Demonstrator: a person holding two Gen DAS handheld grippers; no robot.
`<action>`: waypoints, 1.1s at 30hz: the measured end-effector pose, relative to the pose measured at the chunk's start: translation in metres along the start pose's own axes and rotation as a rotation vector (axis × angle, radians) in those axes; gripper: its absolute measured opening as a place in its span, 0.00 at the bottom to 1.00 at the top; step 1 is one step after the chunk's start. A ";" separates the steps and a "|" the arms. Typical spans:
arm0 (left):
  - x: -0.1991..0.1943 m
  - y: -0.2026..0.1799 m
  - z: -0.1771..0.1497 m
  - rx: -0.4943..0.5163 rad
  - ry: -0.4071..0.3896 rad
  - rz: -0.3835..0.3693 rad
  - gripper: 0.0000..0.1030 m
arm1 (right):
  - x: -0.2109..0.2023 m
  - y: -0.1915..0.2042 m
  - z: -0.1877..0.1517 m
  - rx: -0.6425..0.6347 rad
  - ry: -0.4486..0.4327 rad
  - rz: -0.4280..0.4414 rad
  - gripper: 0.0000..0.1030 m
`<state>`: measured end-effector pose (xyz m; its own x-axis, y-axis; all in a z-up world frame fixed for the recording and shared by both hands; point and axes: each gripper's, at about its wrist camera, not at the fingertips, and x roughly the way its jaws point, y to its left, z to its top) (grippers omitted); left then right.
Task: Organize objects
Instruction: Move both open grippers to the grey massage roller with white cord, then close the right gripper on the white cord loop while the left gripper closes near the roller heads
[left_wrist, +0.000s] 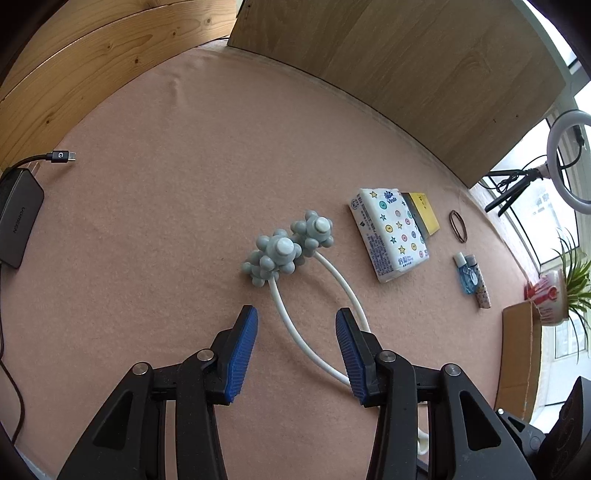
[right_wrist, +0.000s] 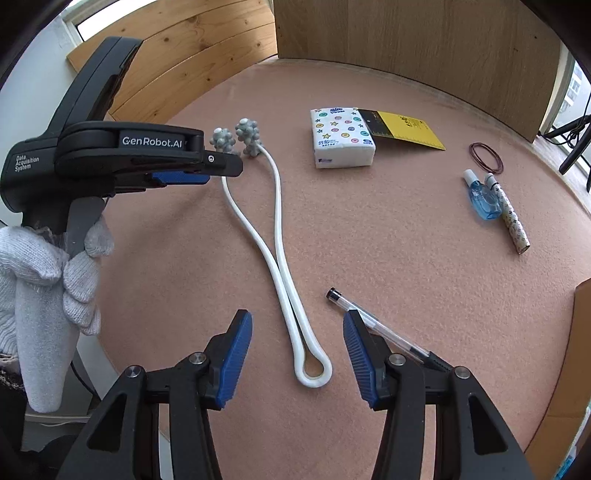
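1. My right hand-held gripper (right_wrist: 297, 360) hangs nearest, its blue pads apart and gripping nothing. The closed loop end of the white massager (right_wrist: 312, 369) lies on the pink surface (right_wrist: 406, 240) between them, touching neither pad.
2. At 3 o'clock from that loop, a clear pen (right_wrist: 376, 325) lies partly under my right pad.
3. My left hand-held gripper (left_wrist: 295, 350) is likewise released. One white arm of the massager passes between its pads and the other runs by the right pad, though I cannot tell whether that one touches.
4. I judge the massager light, its two thin arms springy and smooth, likely to slide or twist. The loop end or one arm looks the surest hold; the knobbly grey-blue balls (left_wrist: 288, 251) look awkward.
5. Further off, toward 1 o'clock, sit a tissue pack (right_wrist: 341, 136) and a yellow card (right_wrist: 406, 129) tucked against it.
6. Toward 2 o'clock lie a blue bottle (right_wrist: 482, 197), a patterned tube (right_wrist: 511, 221) and rubber bands (right_wrist: 485, 153).
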<state>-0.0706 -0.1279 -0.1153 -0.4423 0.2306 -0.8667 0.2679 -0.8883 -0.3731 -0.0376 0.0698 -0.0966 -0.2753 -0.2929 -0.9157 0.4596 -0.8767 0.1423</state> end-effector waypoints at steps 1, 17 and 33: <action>0.002 0.000 0.001 0.003 0.005 -0.003 0.46 | 0.003 0.003 0.000 -0.008 0.005 -0.004 0.46; 0.014 0.003 0.009 0.033 -0.021 0.011 0.13 | 0.026 0.018 0.002 -0.044 0.032 -0.090 0.16; 0.006 -0.023 0.001 0.052 -0.028 -0.044 0.08 | -0.001 -0.001 -0.020 0.017 -0.011 -0.075 0.12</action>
<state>-0.0805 -0.1070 -0.1117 -0.4770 0.2592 -0.8398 0.2036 -0.8970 -0.3924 -0.0210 0.0788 -0.1035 -0.3175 -0.2298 -0.9200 0.4230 -0.9026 0.0795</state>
